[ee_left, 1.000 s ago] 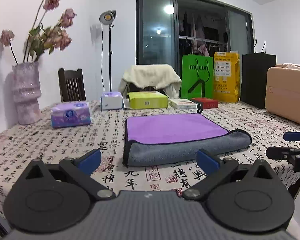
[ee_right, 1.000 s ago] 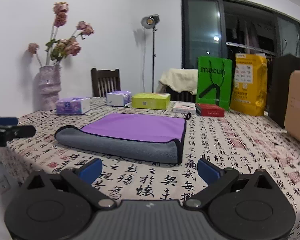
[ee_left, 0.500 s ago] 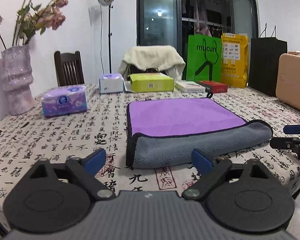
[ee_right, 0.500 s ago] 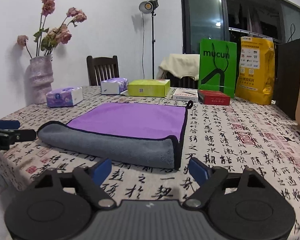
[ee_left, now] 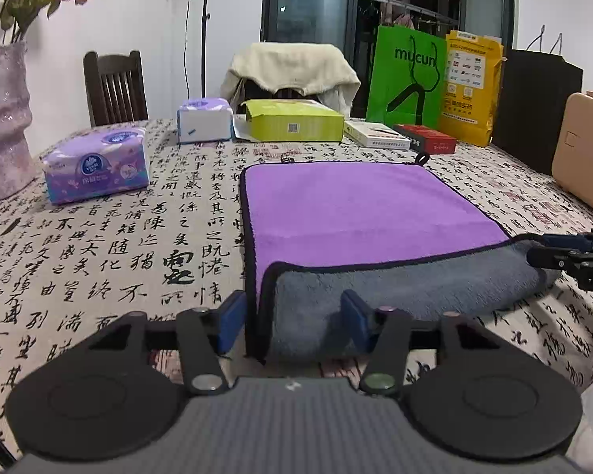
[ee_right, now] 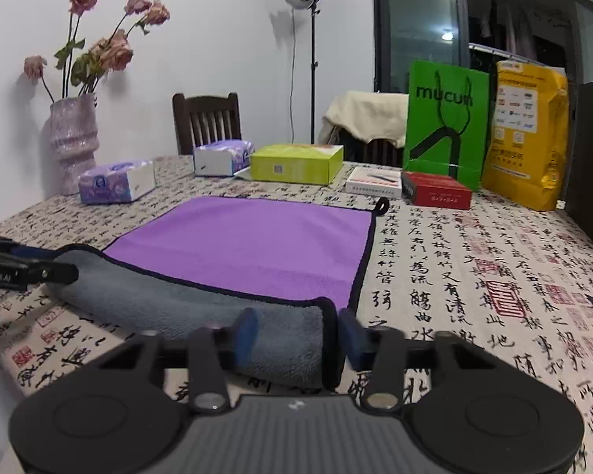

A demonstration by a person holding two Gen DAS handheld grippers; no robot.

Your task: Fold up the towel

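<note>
The towel (ee_left: 359,205) lay flat on the table (ee_left: 110,245), its rolled grey near edge running side to side. Each near corner sat between open jaws: left gripper (ee_left: 292,322), right gripper (ee_right: 296,333), neither closed yet.

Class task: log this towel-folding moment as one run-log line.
left gripper: open, straddling towel near corner | right gripper: open, straddling other near corner | towel flat, ungrasped

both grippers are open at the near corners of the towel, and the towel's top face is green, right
Not quite: the towel is purple on top, with a grey underside rolled up along the near edge, as the left wrist view shows. The rest holds: the left gripper and right gripper are open at its near corners.
</note>
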